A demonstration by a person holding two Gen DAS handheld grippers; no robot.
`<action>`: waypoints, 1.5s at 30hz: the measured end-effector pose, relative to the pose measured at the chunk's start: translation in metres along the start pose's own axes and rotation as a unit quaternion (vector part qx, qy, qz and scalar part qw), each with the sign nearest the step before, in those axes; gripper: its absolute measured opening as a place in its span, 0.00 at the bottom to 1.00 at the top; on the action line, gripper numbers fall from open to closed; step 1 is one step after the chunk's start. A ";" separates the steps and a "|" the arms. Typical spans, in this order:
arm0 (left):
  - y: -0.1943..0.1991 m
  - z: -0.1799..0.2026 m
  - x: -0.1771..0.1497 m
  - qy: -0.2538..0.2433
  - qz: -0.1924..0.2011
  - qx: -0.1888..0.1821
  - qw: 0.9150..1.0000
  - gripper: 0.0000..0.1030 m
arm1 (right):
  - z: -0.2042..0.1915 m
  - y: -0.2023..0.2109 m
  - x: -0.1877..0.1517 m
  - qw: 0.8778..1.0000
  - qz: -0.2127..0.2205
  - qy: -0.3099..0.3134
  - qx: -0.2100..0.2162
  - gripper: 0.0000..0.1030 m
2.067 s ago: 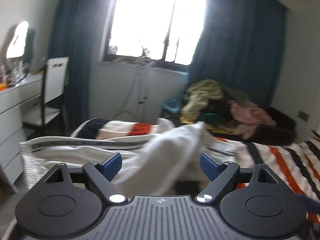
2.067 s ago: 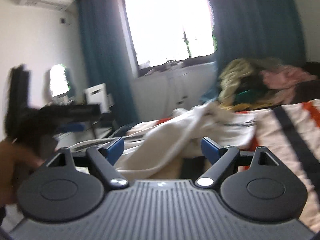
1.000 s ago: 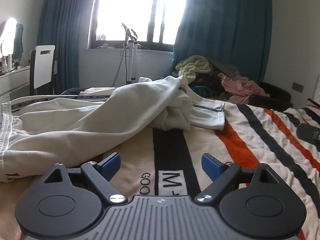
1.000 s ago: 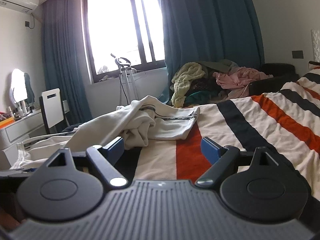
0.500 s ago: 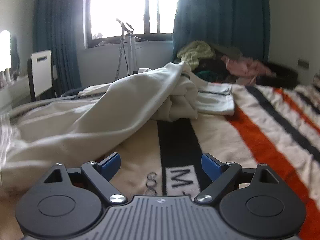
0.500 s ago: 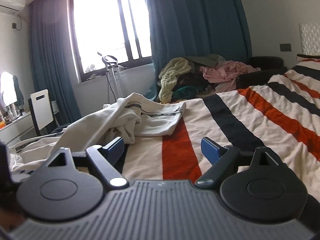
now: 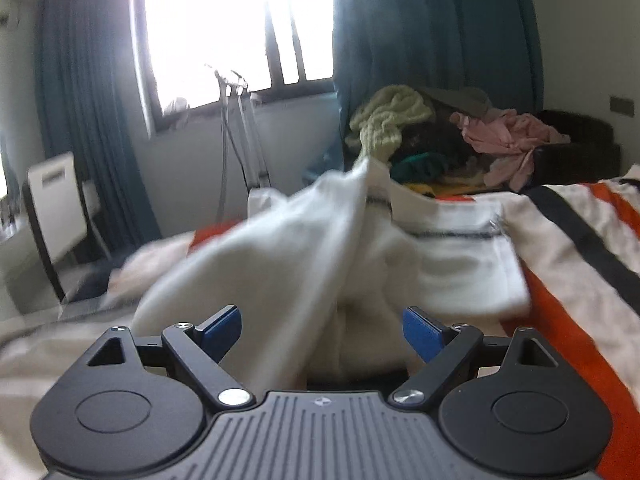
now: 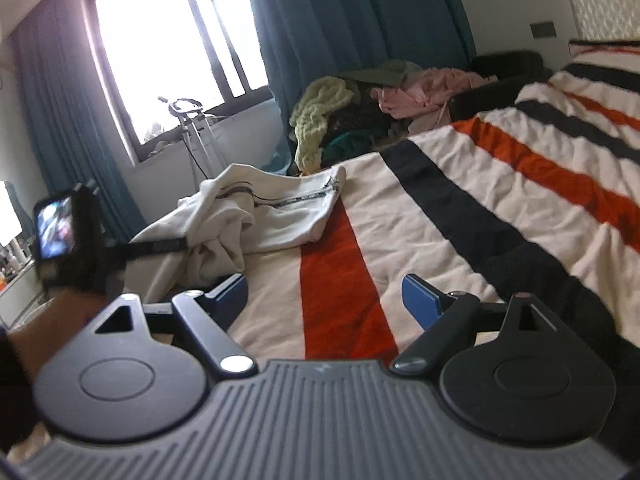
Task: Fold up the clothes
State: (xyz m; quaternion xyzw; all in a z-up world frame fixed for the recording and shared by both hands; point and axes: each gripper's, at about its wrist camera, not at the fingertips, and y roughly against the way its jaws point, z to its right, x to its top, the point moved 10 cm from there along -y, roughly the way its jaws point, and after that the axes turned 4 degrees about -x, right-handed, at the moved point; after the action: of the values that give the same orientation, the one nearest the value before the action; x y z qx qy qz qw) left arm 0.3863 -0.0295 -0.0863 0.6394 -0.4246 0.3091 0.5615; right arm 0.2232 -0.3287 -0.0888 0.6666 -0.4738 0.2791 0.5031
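**Cream garment bunched on the striped bed, both grippers wide and empty**

Lying crumpled on the striped blanket is a cream garment with a dark trim line, heaped towards the window side of the bed. The left gripper is right up against it: a raised fold of the cloth fills the gap between the spread blue pads, though neither pad presses on it, so its jaws stand apart and hold nothing. This view is blurred. The right gripper hangs over bare blanket just beside the garment, above an orange stripe, its jaws likewise spread with nothing between them. A hand shows at the left edge of the right view. Beyond the bed sits a pile of clothes, below dark teal curtains and a bright window.
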 end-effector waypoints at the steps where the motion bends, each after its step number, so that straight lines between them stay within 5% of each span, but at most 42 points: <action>1: -0.014 0.003 0.010 -0.005 0.003 0.007 1.000 0.87 | 0.002 -0.007 -0.001 1.000 -0.004 -0.004 -0.001 0.84; 5: -0.069 0.012 0.038 0.028 0.005 -0.011 1.000 0.85 | 0.009 -0.035 -0.010 1.000 -0.017 -0.008 -0.005 0.84; 10: -0.127 0.009 0.057 0.025 0.015 0.033 0.999 0.69 | 0.015 -0.066 -0.024 0.999 -0.038 -0.016 -0.011 0.84; 12: -0.136 0.005 0.061 0.039 0.021 0.026 0.999 0.27 | 0.017 -0.077 -0.030 0.999 -0.046 -0.018 -0.014 0.83; 14: -0.133 0.003 0.066 0.051 0.035 0.011 0.998 0.07 | 0.018 -0.083 -0.032 0.999 -0.049 -0.019 -0.015 0.84; 15: -0.130 0.003 0.069 0.055 0.042 0.003 0.998 0.04 | 0.018 -0.087 -0.034 0.998 -0.050 -0.019 -0.016 0.83; 25: 0.057 0.049 0.063 0.016 0.119 -0.119 0.986 0.03 | 0.003 -0.059 -0.023 0.999 -0.020 -0.034 0.033 0.83; 29: 0.151 0.060 0.027 0.038 0.139 -0.150 0.978 0.03 | -0.005 -0.032 -0.012 0.998 0.014 -0.022 0.053 0.83; 33: 0.219 0.063 -0.032 0.087 0.104 -0.182 0.974 0.03 | 0.000 -0.003 0.002 0.995 0.042 -0.047 0.071 0.83; 39: 0.234 0.041 -0.110 0.112 0.007 -0.173 0.979 0.04 | 0.025 0.014 -0.005 0.986 -0.007 -0.150 0.074 0.84; 45: 0.221 0.038 -0.123 0.130 -0.025 -0.175 0.976 0.12 | 0.049 -0.019 -0.030 0.953 -0.070 -0.281 0.089 0.77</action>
State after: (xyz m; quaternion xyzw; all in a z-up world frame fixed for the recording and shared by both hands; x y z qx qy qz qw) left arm 0.1313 -0.0447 -0.1000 0.4960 -0.3795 0.2963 0.7226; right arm 0.2238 -0.3633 -0.1391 0.7914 -0.5216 0.0858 0.3071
